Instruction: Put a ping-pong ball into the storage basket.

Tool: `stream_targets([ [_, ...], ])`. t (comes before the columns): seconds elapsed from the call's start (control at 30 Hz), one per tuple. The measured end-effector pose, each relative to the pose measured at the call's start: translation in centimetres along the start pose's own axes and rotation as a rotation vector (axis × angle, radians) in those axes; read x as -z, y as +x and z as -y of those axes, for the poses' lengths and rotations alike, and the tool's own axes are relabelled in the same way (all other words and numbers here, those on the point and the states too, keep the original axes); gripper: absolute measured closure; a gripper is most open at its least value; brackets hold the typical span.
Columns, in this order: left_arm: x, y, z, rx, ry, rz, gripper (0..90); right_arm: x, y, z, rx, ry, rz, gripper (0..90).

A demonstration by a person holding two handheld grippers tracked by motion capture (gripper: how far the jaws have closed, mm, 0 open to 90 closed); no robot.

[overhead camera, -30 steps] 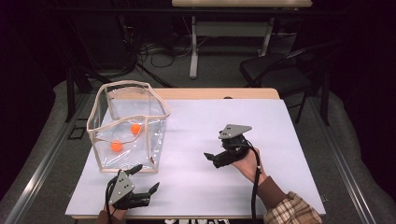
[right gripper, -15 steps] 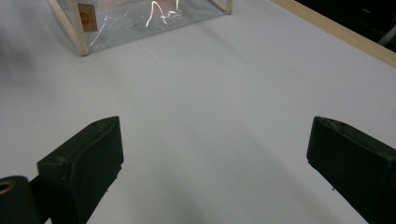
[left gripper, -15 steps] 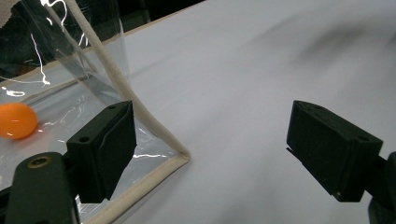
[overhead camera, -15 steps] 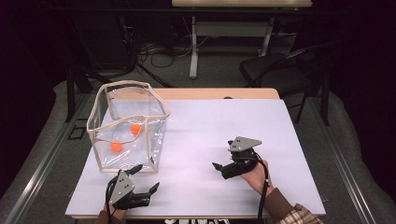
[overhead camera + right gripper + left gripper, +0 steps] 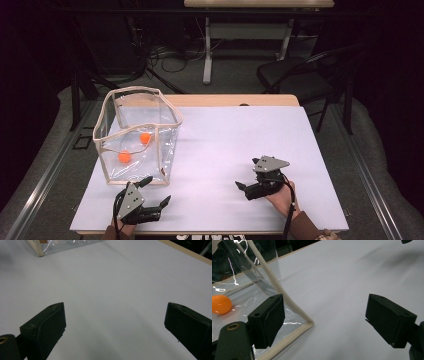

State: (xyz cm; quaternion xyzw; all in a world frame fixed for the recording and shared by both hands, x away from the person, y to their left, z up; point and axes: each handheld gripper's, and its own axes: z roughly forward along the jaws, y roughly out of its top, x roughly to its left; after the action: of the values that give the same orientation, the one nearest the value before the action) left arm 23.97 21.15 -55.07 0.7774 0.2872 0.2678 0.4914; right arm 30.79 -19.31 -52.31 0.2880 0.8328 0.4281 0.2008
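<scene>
Resting L gripper (image 5: 156,192): you hold it w/ jaws apart, empty, at 6 o'clock of clear bag (image 5: 167,150).
R gripper (image 5: 243,186): jaws apart, empty, on table (image 5: 240,135).
Orange balls (image 5: 124,156): inside bag.

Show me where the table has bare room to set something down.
Widest free patch: the white table right of the clear bag, out to the far and right edges. A smaller strip runs between the left gripper and right gripper. Crowded: the near-left corner, where the left gripper's jaws sit beside the bag's corner.
</scene>
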Motion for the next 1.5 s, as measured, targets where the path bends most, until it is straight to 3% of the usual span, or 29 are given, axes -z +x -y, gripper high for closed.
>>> stream_targets([
  [0.9, 0.0, 0.0, 0.0, 0.000, 0.005, -0.002, 15.9, 3.2, 0.7, 3.4, -0.003, -0.065, 0.034, 0.3],
  [1.5, 0.0, 0.0, 0.0, -0.001, 0.003, 0.000, 15.9, 5.2, 1.8, 5.3, 0.036, -0.127, 0.081, 0.0],
])
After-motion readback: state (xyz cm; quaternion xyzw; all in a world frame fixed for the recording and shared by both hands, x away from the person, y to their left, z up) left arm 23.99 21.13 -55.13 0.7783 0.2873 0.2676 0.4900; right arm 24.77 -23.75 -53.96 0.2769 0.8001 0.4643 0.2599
